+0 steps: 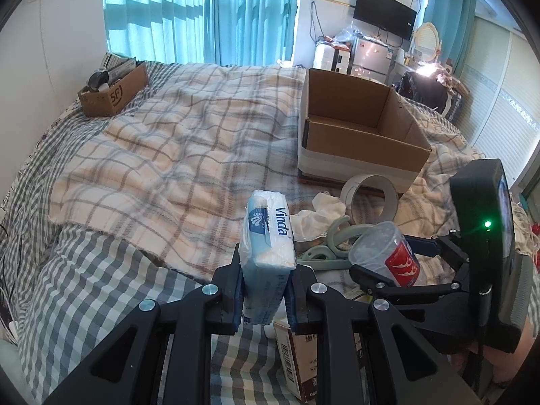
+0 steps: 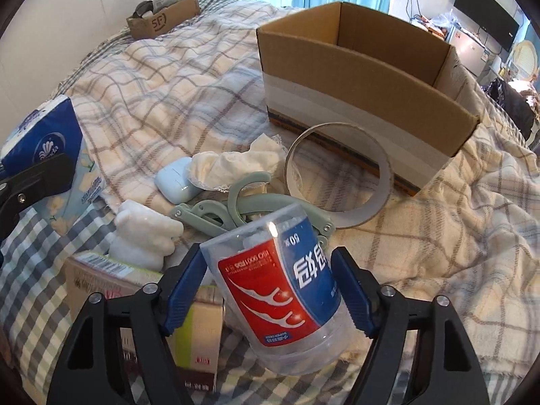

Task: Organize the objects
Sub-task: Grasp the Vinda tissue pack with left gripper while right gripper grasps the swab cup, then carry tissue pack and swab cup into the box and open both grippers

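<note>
Cardboard box [image 2: 368, 114] sits ahead and right of both loads. My right gripper [image 2: 270, 290], nearer it, clamps the floss-pick jar [image 2: 283, 290] tilted; my left gripper [image 1: 265, 290] clamps the tissue pack [image 1: 266, 236] on end.

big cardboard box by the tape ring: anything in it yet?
Looks empty: the big cardboard box is open-topped, and the left wrist view shows only bare inner walls and floor. Its near corner stays hidden.

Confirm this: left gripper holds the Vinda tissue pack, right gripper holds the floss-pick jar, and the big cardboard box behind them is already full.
Not quite. The big box looks empty; the left wrist view shows its bare inside. The rest holds: the left gripper grips the tissue pack, and the right gripper grips the jar.
</note>
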